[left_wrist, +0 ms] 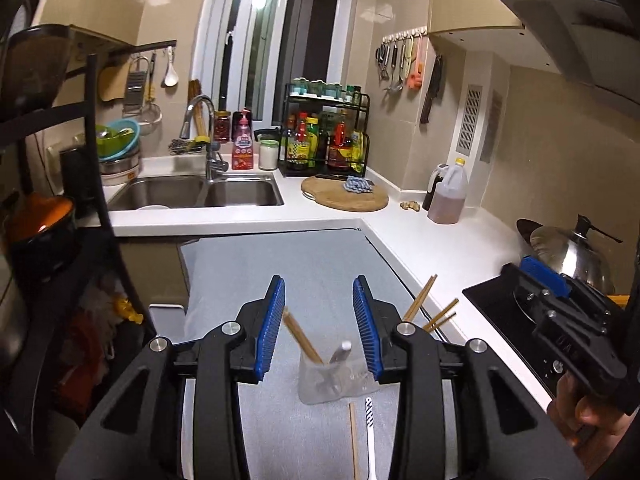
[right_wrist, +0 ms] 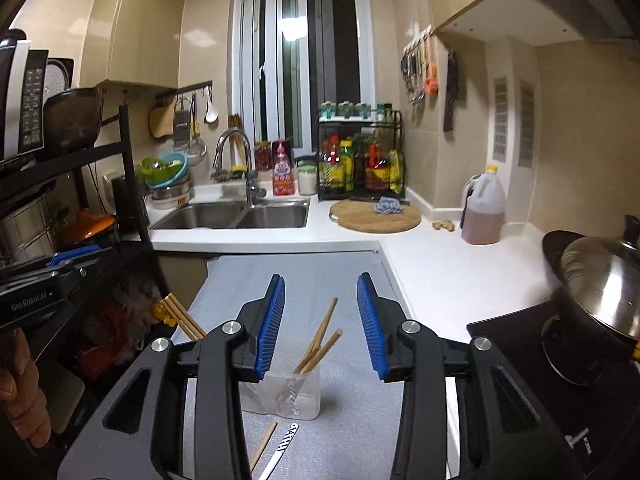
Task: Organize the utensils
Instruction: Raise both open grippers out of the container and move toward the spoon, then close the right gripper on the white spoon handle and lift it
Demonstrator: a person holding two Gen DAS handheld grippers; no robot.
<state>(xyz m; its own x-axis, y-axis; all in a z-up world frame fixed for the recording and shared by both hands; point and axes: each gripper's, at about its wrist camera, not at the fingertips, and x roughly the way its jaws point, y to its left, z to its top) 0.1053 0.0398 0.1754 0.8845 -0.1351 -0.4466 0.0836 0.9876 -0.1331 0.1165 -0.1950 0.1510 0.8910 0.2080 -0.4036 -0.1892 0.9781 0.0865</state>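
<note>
Two clear plastic cups stand on the grey mat. In the left wrist view one cup (left_wrist: 334, 380) holds wooden chopsticks (left_wrist: 302, 338) and a white-handled utensil (left_wrist: 340, 354). My left gripper (left_wrist: 319, 326) is open and empty above it. A loose chopstick (left_wrist: 353, 440) and a white striped utensil (left_wrist: 370, 436) lie in front. In the right wrist view the other cup (right_wrist: 286, 396) holds several chopsticks (right_wrist: 320, 338). My right gripper (right_wrist: 321, 326) is open and empty above it. A loose chopstick (right_wrist: 264, 444) and striped utensil (right_wrist: 280, 450) lie near it.
A double sink (right_wrist: 236, 216) and a round wooden board (right_wrist: 374, 216) sit on the white counter at the back. An oil jug (right_wrist: 482, 208) stands right. A wok with a steel lid (right_wrist: 596, 280) sits on the black hob. A black rack (right_wrist: 60, 200) stands left.
</note>
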